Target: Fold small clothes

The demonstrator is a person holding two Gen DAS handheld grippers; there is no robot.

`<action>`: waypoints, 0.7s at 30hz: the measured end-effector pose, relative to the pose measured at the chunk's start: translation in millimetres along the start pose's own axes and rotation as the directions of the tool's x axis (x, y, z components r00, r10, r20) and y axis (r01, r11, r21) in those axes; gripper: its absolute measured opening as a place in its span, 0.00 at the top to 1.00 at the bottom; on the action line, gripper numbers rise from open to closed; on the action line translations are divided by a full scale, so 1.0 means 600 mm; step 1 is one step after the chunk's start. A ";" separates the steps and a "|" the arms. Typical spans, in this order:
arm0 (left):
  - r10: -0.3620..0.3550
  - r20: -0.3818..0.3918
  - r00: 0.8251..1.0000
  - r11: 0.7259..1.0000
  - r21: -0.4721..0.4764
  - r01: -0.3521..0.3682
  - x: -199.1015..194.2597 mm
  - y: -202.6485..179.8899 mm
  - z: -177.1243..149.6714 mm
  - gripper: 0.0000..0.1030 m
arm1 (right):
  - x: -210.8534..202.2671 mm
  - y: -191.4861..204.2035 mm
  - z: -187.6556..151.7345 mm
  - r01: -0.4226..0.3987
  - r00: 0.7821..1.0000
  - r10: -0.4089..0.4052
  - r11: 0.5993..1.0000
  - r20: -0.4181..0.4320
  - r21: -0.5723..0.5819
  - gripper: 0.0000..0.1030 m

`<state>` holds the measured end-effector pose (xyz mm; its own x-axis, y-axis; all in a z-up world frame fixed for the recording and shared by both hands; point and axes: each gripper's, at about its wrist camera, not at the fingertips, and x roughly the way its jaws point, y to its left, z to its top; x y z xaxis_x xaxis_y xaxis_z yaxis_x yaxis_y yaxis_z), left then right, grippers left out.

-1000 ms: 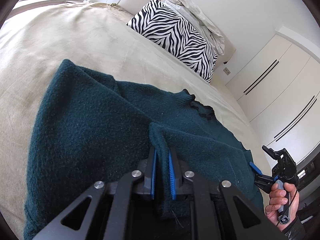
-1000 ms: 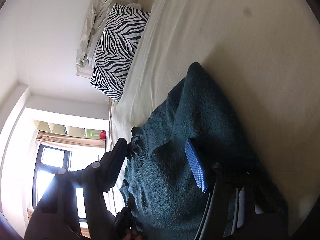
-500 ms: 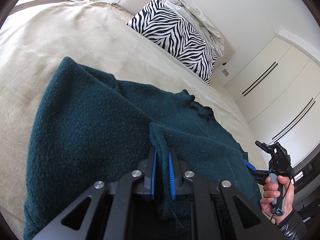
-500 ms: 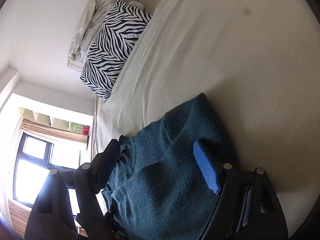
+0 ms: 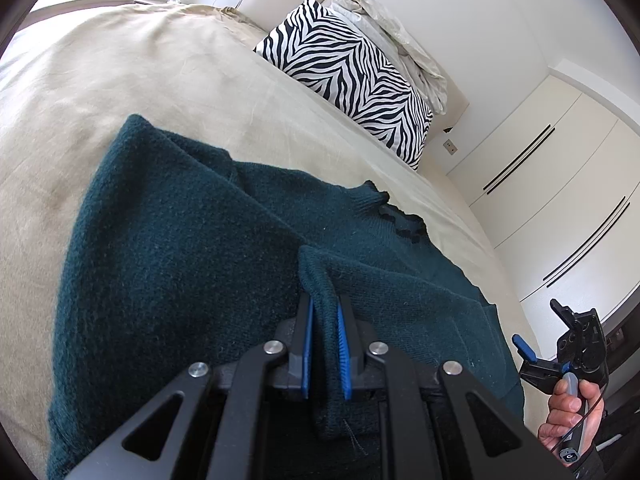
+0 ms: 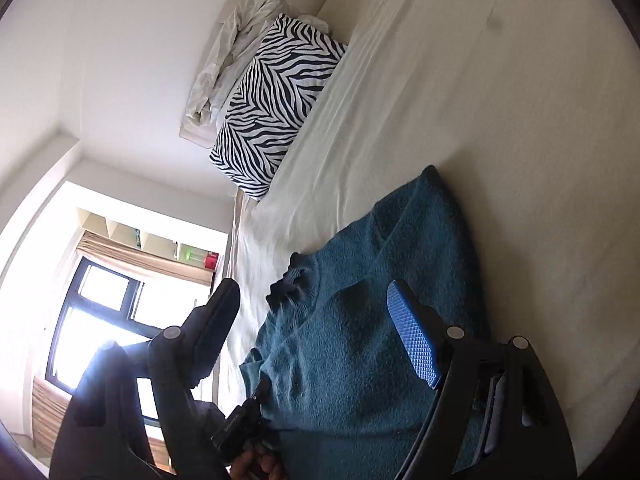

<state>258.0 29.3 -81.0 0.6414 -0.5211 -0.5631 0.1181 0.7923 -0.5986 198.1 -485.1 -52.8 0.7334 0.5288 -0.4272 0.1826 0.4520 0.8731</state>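
Observation:
A dark teal knit sweater lies on the beige bed, partly folded over itself, its neck opening towards the pillow. My left gripper is shut on a raised fold of the sweater near its bottom edge. My right gripper is open and empty, held off the sweater at its right side; it also shows in the left wrist view, in a hand beyond the sweater's right edge.
The beige bed stretches out past the sweater. A zebra-print pillow and a crumpled pale cloth lie at the headboard. White wardrobe doors stand at the right; a window shows in the right wrist view.
My right gripper has let go of the sweater's right edge and drawn back from it, open. My left gripper has stayed shut on the fold.

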 end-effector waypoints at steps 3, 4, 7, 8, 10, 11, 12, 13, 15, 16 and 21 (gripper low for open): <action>-0.001 0.000 1.000 1.000 0.000 0.001 0.000 0.000 0.000 0.86 | -0.003 -0.035 -0.026 0.006 1.000 -0.006 1.000 0.011 -0.003 0.40; -0.001 0.000 1.000 1.000 -0.002 0.001 0.000 0.000 0.001 0.86 | -0.014 -0.043 -0.031 -0.002 1.000 0.001 1.000 0.020 0.016 0.44; -0.004 -0.002 1.000 1.000 -0.007 0.004 -0.001 0.001 0.001 0.86 | -0.060 -0.065 -0.050 0.004 0.999 -0.007 0.996 0.037 0.090 0.42; -0.006 -0.004 1.000 1.000 -0.010 0.006 -0.001 0.001 0.001 0.86 | -0.082 -0.070 -0.058 0.037 0.998 -0.043 0.994 0.053 0.099 0.42; -0.009 -0.011 1.000 1.000 -0.018 0.009 -0.001 0.001 0.003 0.86 | -0.137 -0.078 -0.079 0.086 0.991 -0.098 0.990 0.096 0.116 0.40; -0.012 -0.019 1.000 1.000 -0.026 0.012 0.000 0.002 0.005 0.86 | -0.169 -0.082 -0.091 0.107 0.985 -0.122 0.987 0.119 0.123 0.40; -0.016 -0.029 0.999 0.999 -0.035 0.015 0.000 0.003 0.006 0.86 | -0.199 -0.085 -0.102 0.115 0.981 -0.132 0.985 0.139 0.127 0.37; -0.018 -0.042 0.999 0.999 -0.044 0.016 -0.001 0.004 0.009 0.86 | -0.226 -0.087 -0.114 0.117 0.979 -0.137 0.984 0.153 0.132 0.35; -0.014 -0.063 0.998 0.998 -0.054 0.010 -0.008 0.002 0.010 0.85 | -0.269 -0.088 -0.135 0.111 0.978 -0.134 0.983 0.162 0.145 0.33; -0.008 -0.070 0.998 0.998 -0.064 0.003 -0.014 0.002 0.009 0.83 | -0.280 -0.085 -0.145 0.102 0.980 -0.125 0.984 0.157 0.144 0.32; -0.001 -0.075 0.997 0.998 -0.070 -0.004 -0.056 -0.019 -0.007 0.52 | -0.265 -0.047 -0.172 0.064 0.991 -0.077 0.991 0.110 0.117 0.28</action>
<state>232.0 36.3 -57.4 0.5823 -0.5445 -0.6037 0.0622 0.7702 -0.6347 8.6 -507.7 -33.8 0.7847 0.4104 -0.4646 0.3047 0.3974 0.8656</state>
